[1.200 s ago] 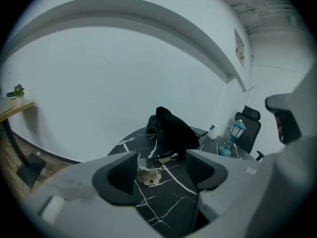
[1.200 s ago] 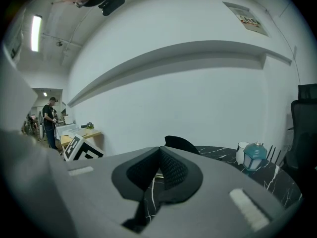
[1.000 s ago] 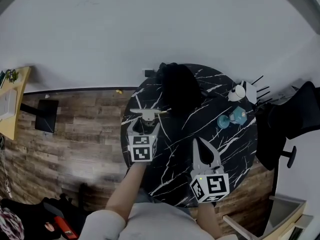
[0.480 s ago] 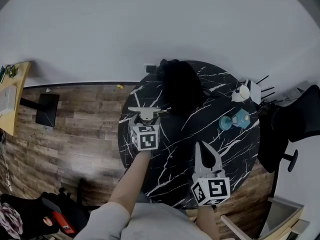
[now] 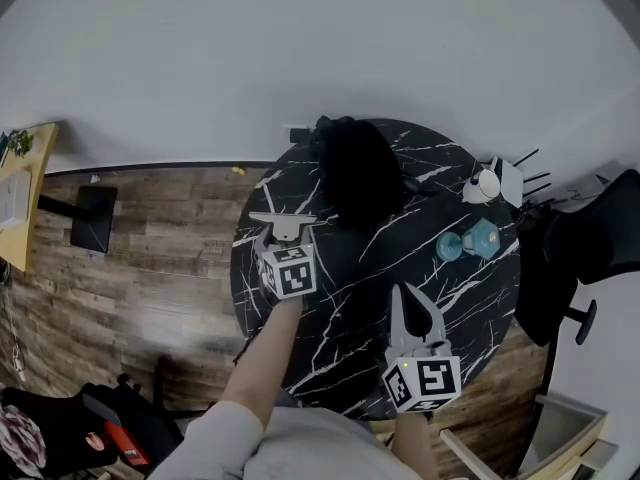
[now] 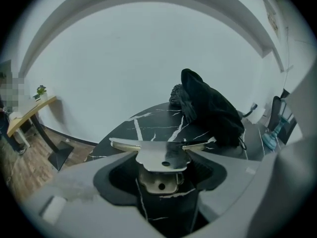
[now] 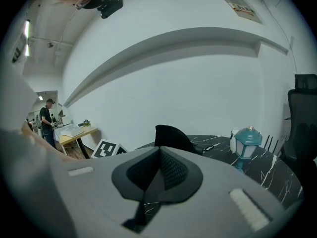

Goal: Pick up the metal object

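The metal object [image 5: 283, 221] is a silvery bracket with two flat wings, at the left edge of the round black marble table [image 5: 400, 238]. In the left gripper view the metal object [image 6: 161, 158] sits between the jaws of my left gripper [image 6: 161, 172], its wings lying across the jaw tips. Those jaws are closing around it, with a dark gap still showing on each side of its lower part. From the head view my left gripper [image 5: 283, 236] points toward the wall. My right gripper [image 5: 412, 306] hovers over the table's near side, shut and empty, with its pads [image 7: 168, 168] pressed together.
A black bundle of cloth [image 5: 355, 173] lies at the table's far side, just beyond the bracket. A teal lantern [image 5: 478, 236] and a white object [image 5: 485, 183] stand at the right edge. A black chair [image 5: 590, 233] is to the right, and a wooden desk [image 5: 20, 198] is far left.
My left gripper has shifted slightly away from me along the table's left edge, with the bracket still at its tips. My right gripper has stayed almost in place.
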`<act>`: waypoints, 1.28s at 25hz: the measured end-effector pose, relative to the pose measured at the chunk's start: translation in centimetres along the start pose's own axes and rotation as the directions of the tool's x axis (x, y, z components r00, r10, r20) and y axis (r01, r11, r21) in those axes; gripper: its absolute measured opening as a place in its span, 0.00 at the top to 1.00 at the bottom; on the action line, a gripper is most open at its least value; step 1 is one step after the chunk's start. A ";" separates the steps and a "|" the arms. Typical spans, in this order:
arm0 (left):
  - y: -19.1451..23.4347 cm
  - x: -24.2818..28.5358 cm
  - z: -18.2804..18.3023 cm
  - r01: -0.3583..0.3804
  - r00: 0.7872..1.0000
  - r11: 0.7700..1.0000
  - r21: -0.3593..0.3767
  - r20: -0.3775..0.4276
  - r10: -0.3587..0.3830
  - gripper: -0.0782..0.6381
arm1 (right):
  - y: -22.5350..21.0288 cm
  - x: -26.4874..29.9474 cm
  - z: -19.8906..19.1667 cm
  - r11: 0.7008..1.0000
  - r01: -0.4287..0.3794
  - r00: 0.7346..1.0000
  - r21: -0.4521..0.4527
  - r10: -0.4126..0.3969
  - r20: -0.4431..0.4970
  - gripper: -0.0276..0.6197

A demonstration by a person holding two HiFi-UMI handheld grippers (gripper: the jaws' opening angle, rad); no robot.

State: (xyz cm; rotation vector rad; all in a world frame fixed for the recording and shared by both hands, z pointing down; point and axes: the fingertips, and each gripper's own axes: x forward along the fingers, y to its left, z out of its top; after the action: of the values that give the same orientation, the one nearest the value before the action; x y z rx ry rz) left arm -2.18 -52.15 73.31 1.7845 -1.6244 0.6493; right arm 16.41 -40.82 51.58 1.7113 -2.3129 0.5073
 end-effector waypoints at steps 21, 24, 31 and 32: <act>-1.2 -10.8 2.4 0.203 0.960 0.948 0.246 0.142 -0.242 0.47 | 4.3 -1.2 2.2 0.998 -0.050 0.996 -0.042 0.053 0.076 0.96; -1.4 -13.3 3.5 0.222 0.944 0.940 0.259 0.185 -0.273 0.47 | 4.8 -1.8 2.8 0.998 -0.044 0.994 -0.047 0.049 0.097 0.96; -2.1 -19.4 5.1 0.270 0.900 0.916 0.295 0.261 -0.349 0.47 | 6.1 -3.5 3.5 0.997 -0.036 0.990 -0.061 0.044 0.133 0.96; -2.1 -20.2 5.2 0.273 0.894 0.913 0.304 0.272 -0.357 0.47 | 6.3 -3.8 3.6 0.998 -0.034 0.989 -0.062 0.042 0.138 0.96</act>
State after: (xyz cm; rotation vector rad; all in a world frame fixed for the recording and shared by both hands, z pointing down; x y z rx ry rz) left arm -2.72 -42.14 54.88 2.3914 -1.4415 0.4462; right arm 11.63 -37.31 45.94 1.7296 -2.4343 0.3312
